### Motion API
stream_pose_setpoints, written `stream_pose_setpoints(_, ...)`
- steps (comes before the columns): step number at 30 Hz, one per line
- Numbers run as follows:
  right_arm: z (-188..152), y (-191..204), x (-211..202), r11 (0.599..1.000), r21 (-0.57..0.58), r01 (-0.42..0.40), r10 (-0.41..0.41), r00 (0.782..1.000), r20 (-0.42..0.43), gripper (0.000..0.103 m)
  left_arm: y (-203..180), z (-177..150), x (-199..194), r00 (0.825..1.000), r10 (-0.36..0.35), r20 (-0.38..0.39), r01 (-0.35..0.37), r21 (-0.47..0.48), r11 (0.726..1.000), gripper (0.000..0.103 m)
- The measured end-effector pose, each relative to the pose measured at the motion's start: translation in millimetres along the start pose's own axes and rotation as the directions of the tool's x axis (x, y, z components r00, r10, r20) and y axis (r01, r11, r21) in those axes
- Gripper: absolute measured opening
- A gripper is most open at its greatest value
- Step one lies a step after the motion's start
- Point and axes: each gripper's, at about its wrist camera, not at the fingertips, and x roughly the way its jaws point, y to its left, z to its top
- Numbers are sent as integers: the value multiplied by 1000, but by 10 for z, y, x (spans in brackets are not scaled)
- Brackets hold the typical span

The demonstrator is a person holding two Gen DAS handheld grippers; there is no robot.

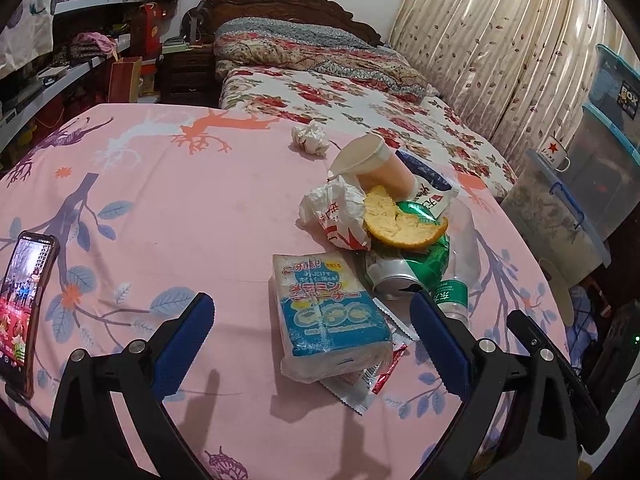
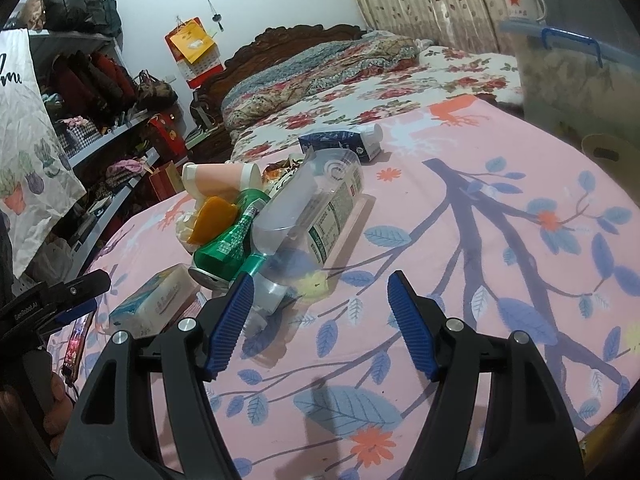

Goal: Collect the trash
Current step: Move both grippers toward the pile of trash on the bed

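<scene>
Gathering: a heap of rubbish lies on the table with the pink, branch-and-leaf printed cloth (image 1: 168,208), nothing lifted yet
Left hand-held gripper (image 1: 312,322): jaws spread wide, holding nothing — the white-and-blue wrapped sponge pack (image 1: 330,312) sits between its blue fingers
Right hand-held gripper (image 2: 320,324): jaws wide apart and empty, its left finger just beside the clear plastic bottle with the green label (image 2: 308,216)
Heap: crushed green drink can (image 1: 408,272), curved piece of orange peel (image 1: 404,220), tipped pale paper cup (image 1: 380,164) and crumpled white wrapper (image 1: 340,212) lean on one another
Stray: a crumpled white tissue ball (image 1: 310,138) lies apart, toward the far edge
Doing it well: I'd close on the loose pack first — pulling the bottle may topple the peel and cup
Room: flowered bed (image 1: 360,96), patterned curtains (image 1: 500,40), cluttered shelves on the left; a lit phone (image 1: 24,304) stands on the cloth — not trash
</scene>
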Motion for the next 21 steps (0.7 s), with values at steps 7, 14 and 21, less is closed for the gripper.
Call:
stream_pose_setpoints(7, 2, 0, -2, 1000, -1, 0, 0, 1000, 1, 71, 0, -4, 1, 1000, -6, -4, 6, 4, 1000, 94)
stream_pose_setpoints(14, -3, 11, -1, 1000, -1, 1, -1, 1000, 1, 71, 8, -20, 10, 1000, -3, -12, 3, 3, 1000, 94)
stream_pose_setpoints(21, -4, 12, -1, 1000, -1, 1, -1, 1000, 0, 71, 6, -33, 23, 1000, -2, -17, 3, 4, 1000, 94)
